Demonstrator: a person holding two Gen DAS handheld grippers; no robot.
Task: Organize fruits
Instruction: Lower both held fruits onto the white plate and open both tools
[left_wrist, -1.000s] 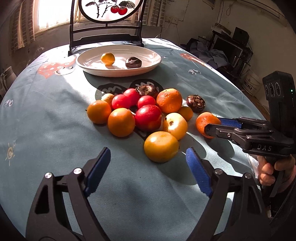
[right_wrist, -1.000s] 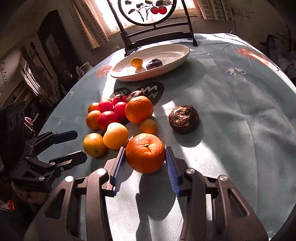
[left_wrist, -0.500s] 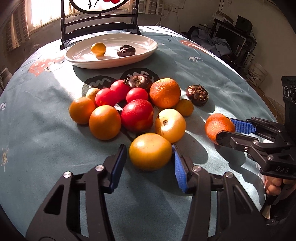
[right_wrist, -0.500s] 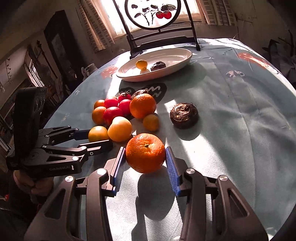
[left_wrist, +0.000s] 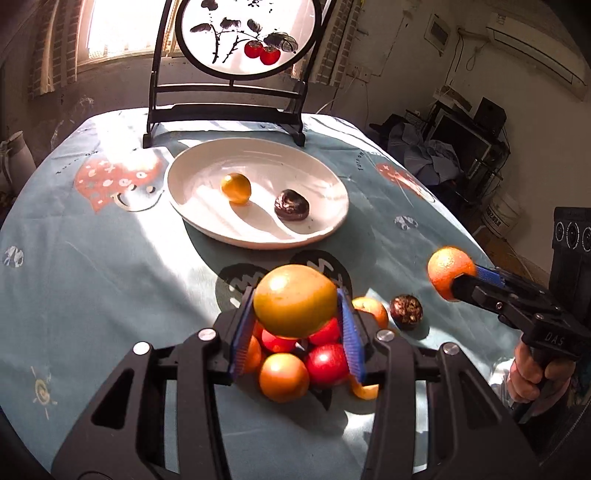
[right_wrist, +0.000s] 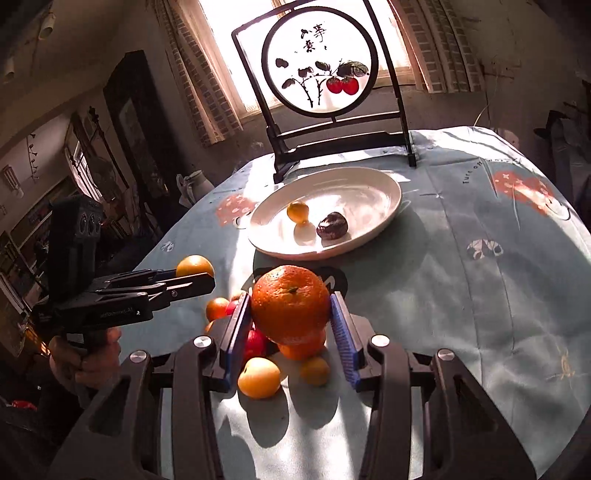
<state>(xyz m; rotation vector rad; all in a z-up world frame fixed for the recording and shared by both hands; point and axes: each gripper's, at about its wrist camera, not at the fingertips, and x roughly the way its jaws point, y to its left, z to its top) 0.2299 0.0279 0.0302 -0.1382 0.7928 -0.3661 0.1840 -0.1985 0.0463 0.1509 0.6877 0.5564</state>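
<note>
My left gripper (left_wrist: 295, 314) is shut on a yellow-orange fruit (left_wrist: 294, 301) and holds it in the air above the fruit pile (left_wrist: 295, 365). My right gripper (right_wrist: 291, 317) is shut on a mandarin orange (right_wrist: 290, 302), also lifted above the pile (right_wrist: 258, 376). In the left wrist view the right gripper (left_wrist: 458, 280) shows at the right with its orange (left_wrist: 448, 271). The white oval plate (left_wrist: 325, 173) lies beyond, holding a small yellow fruit (left_wrist: 236, 188) and a dark brown fruit (left_wrist: 291, 205). The plate also shows in the right wrist view (right_wrist: 376, 192).
A framed round screen on a black stand (left_wrist: 236, 110) stands at the table's far edge behind the plate. A dark brown fruit (left_wrist: 406, 310) lies apart at the pile's right. The light blue tablecloth (left_wrist: 92, 277) covers the round table. Furniture and clutter stand at the room's right side (left_wrist: 461, 147).
Both grippers have risen off the table with their fruits. The left closed on the yellow-orange fruit and lifted it; the right lifted its mandarin. Both views now look toward the plate.
</note>
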